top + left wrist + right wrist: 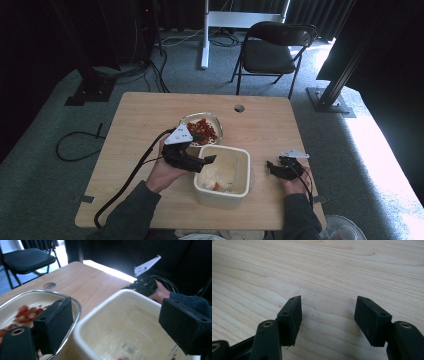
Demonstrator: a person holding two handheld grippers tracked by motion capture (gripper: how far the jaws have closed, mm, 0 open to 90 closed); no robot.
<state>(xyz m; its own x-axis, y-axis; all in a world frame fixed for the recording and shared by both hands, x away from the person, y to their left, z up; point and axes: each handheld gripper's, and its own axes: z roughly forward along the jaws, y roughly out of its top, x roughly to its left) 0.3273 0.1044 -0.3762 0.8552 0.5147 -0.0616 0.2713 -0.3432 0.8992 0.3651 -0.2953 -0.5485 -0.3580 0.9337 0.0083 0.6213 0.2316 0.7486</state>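
Note:
A cream square container (240,162) stands on the wooden table (145,115) near its front edge, with pale food and a few red bits inside. Behind it, at its left, is a metal bowl (216,120) of chopped red pieces (204,130). My left gripper (204,148) is open at the container's left rim, one jaw on the bowl's side and one over the container. In the left gripper view the open jaws (117,325) straddle the container's rim (82,325) beside the bowl (37,293). My right gripper (272,167) rests open on the table to the container's right, its jaws (328,315) apart over bare wood.
A round cable hole (239,108) is in the table's far side. A black folding chair (272,47) stands beyond the table on grey carpet. The left gripper's cable (125,185) runs off the front left edge. Dark stands flank the table.

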